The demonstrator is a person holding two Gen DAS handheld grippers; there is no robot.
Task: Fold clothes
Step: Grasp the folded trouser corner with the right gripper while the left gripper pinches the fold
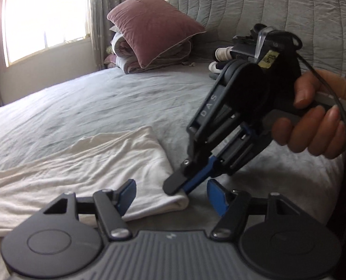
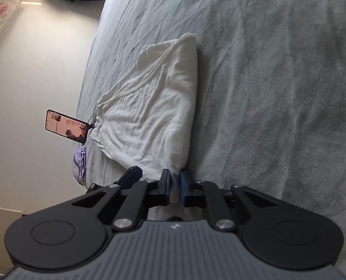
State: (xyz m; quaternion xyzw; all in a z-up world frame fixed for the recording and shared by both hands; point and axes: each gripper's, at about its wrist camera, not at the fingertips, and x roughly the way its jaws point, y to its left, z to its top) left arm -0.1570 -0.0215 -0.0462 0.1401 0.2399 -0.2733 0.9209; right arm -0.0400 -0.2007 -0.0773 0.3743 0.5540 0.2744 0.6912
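A white folded garment [image 1: 91, 170] lies on the grey bed sheet [image 1: 102, 102]. In the right wrist view the same garment [image 2: 154, 107] stretches away from me. My right gripper [image 2: 175, 184] is shut on its near corner, and white cloth shows between the blue pads. From the left wrist view, that right gripper [image 1: 178, 187] pinches the folded corner, held by a hand [image 1: 313, 121]. My left gripper [image 1: 171, 196] is open, its fingers astride the same corner without pressing it. One of its fingers [image 2: 132, 173] shows beside the right gripper.
A pink pillow [image 1: 154, 28] rests on folded bedding against the grey quilted headboard [image 1: 266, 11]. Rolled white items [image 1: 222, 54] lie behind the right gripper. A phone on a stand [image 2: 66, 126] and a lilac cloth [image 2: 80, 163] sit at the bed's edge.
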